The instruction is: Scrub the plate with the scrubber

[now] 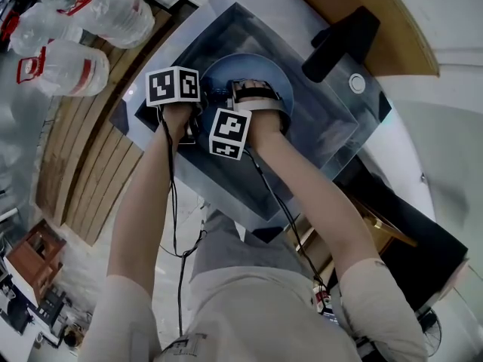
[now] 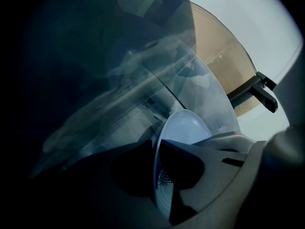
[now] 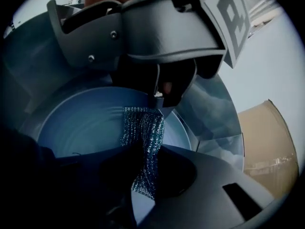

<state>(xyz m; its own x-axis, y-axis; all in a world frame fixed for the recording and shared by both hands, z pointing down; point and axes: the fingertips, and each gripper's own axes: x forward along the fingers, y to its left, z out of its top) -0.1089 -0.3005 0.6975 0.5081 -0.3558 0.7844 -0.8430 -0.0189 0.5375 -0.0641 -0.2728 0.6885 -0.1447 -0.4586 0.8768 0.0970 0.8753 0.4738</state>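
Note:
A pale blue plate (image 1: pixel 253 70) stands tilted in the steel sink (image 1: pixel 332 134). My left gripper (image 2: pixel 157 173) is shut on the plate's rim; in the left gripper view the plate (image 2: pixel 186 128) runs edge-on between the jaws. The right gripper view shows that left gripper (image 3: pixel 159 93) pinching the rim from above. My right gripper (image 3: pixel 143 180) is shut on a silvery mesh scrubber (image 3: pixel 143 137), which lies against the plate's face (image 3: pixel 81 123). In the head view both marker cubes and the hands hide the jaws.
A black faucet (image 1: pixel 343 40) rises at the sink's far right, with a round white knob (image 1: pixel 357 84) beside it. Large plastic water bottles (image 1: pixel 83 21) lie on the wooden counter (image 1: pixel 83 172) to the left. The sink walls close in on both grippers.

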